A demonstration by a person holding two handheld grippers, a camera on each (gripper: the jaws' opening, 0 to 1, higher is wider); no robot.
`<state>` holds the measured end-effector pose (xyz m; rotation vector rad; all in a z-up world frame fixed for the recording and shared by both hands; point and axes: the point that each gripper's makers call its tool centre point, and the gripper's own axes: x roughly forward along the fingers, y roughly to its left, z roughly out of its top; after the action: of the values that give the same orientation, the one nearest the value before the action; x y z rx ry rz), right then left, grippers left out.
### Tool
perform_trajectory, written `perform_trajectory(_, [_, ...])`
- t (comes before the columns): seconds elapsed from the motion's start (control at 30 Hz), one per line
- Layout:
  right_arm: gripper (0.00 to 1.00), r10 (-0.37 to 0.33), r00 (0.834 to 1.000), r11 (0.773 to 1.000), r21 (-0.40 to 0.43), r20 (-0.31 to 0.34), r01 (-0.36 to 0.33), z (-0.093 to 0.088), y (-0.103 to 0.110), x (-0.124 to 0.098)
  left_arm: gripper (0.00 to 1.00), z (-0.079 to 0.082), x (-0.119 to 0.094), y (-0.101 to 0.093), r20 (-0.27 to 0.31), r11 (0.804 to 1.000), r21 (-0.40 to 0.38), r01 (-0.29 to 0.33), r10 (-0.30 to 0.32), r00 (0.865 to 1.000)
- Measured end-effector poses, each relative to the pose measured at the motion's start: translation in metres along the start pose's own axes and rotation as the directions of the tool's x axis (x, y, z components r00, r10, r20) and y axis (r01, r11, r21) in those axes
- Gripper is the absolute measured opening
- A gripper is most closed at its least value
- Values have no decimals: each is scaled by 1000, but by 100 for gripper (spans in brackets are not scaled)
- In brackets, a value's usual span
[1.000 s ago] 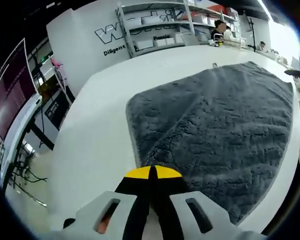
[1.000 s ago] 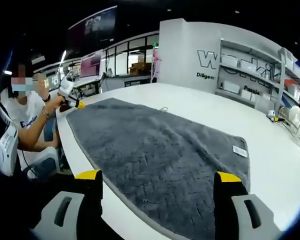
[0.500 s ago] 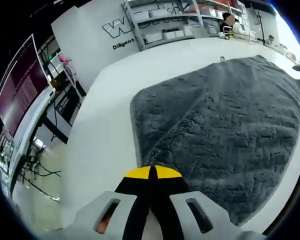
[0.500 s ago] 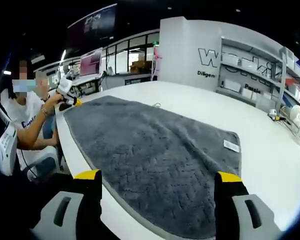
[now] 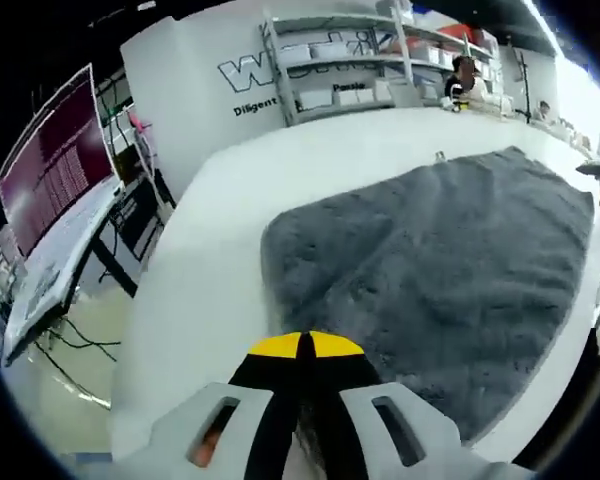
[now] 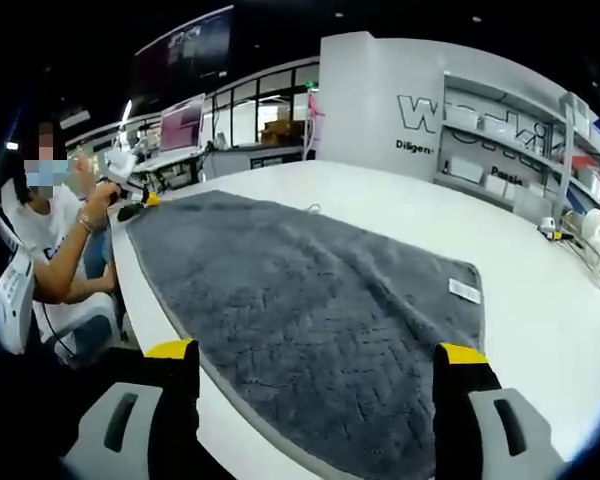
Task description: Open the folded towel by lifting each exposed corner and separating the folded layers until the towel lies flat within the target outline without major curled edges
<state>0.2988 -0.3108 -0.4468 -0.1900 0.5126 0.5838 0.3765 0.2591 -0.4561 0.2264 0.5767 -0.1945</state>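
Observation:
A dark grey fluffy towel (image 5: 450,260) lies spread on the white table (image 5: 210,260). My left gripper (image 5: 306,346) is shut, and its yellow tips meet at the towel's near corner, pinching its edge. In the right gripper view the same towel (image 6: 300,290) stretches away, with a white label (image 6: 465,290) near its right edge. A person's hand holds the left gripper (image 6: 130,207) low at the towel's far left corner. My right gripper (image 6: 315,352) stands wide open above the towel's near edge, with nothing between its fingers.
A person in a white shirt (image 6: 55,245) sits at the table's left side. Behind the table stand shelves with boxes (image 5: 380,70) and a lettered white wall (image 6: 380,100). A screen (image 5: 55,170) and cables lie beyond the table's left edge.
The raised ridge that ran from my left gripper across the towel has flattened out. In the right gripper view the hand with the left gripper has come down to the table.

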Motion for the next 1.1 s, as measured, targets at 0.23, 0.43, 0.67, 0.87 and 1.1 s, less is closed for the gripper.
perform_trajectory(0.23, [99,3,1000,1000,-5,-1,-3,4,3,3,14,44,5,5,162,993,-96,74,-58,985])
perform_trajectory(0.43, [99,4,1000,1000,-6,-7,-4,5,3,4,23,57,42,3,155,990,-107,91,-74,985])
perform_trajectory(0.67, [99,1,1000,1000,-7,-24,-2,5,3,5,23,74,93,0,125,991,-80,107,-97,987])
perform_trajectory(0.87, [98,-4,1000,1000,-7,-19,4,9,2,4,20,76,129,7,76,993,-67,98,-92,993])
perform_trajectory(1.1, [98,-6,1000,1000,0,-26,6,6,0,4,16,61,155,16,-14,998,-22,60,-60,998])
